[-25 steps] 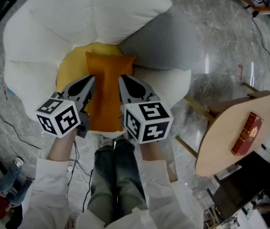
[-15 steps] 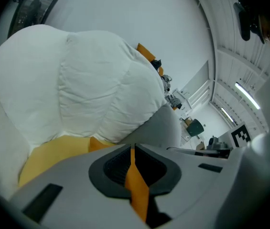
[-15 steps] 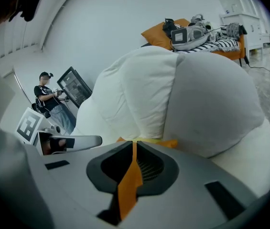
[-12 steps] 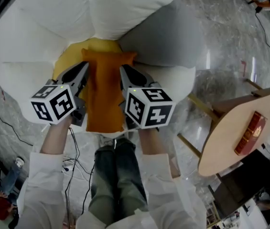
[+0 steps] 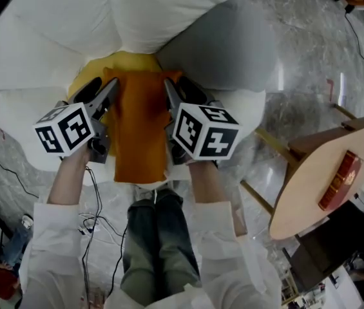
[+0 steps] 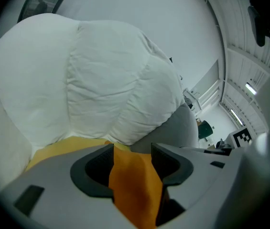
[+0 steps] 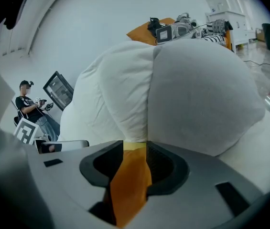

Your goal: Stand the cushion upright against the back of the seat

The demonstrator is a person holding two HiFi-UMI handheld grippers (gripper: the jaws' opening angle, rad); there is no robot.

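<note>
Left gripper (image 5: 109, 87) and right gripper (image 5: 169, 86) have just been opening (jaws now parted), each with an edge of the cushion (image 5: 142, 124) loose between them; cushion lies between both on the yellow seat (image 5: 127, 62), white backrest (image 5: 136, 11) at 12 o'clock

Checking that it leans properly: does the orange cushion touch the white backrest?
Apart. In the head view a strip of yellow pad shows between the orange cushion and the white backrest.
</note>
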